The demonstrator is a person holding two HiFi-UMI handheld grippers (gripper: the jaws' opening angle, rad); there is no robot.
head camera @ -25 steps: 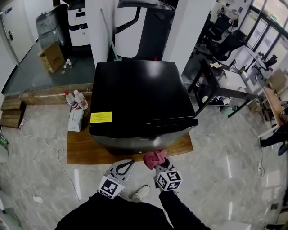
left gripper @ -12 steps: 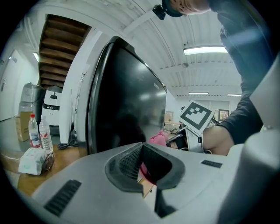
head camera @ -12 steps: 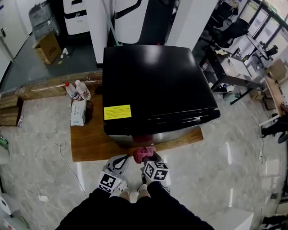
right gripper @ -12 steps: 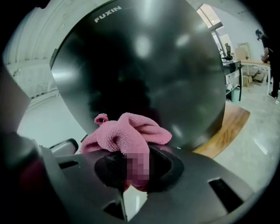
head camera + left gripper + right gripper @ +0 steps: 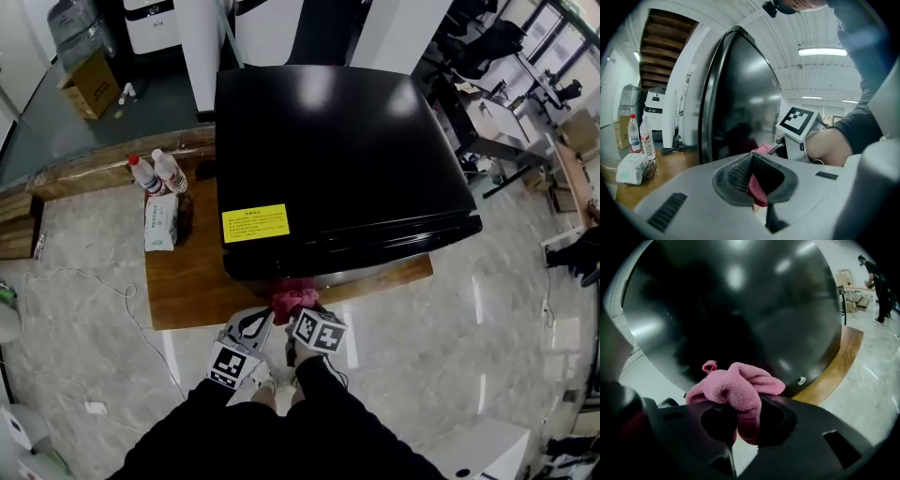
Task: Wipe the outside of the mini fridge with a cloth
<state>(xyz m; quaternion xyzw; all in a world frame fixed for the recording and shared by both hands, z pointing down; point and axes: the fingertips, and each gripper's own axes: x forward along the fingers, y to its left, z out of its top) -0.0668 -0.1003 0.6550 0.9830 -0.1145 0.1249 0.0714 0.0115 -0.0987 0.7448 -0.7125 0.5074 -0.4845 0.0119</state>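
Note:
The black mini fridge (image 5: 328, 150) stands on a wooden board (image 5: 192, 286), with a yellow sticker (image 5: 255, 223) at the top's near left. My right gripper (image 5: 298, 314) is shut on a bunched pink cloth (image 5: 292, 298) held against the low front of the fridge, under the top's edge. The right gripper view shows the cloth (image 5: 736, 385) sticking out of the right gripper (image 5: 738, 416), close to the glossy door (image 5: 740, 310). My left gripper (image 5: 251, 326) sits just to the left with its jaws together, and the left gripper (image 5: 752, 171) points along the door (image 5: 740, 103).
Two water bottles (image 5: 155, 173) and a tissue pack (image 5: 159, 223) sit on the board left of the fridge. A cable (image 5: 112, 300) trails over the marble floor. Desks and chairs (image 5: 511, 84) stand to the right, and a cardboard box (image 5: 92, 84) at the back left.
My right gripper has slid the pink cloth leftward along the fridge's lower front. The left gripper followed beside it, and the head view has come closer over the fridge.

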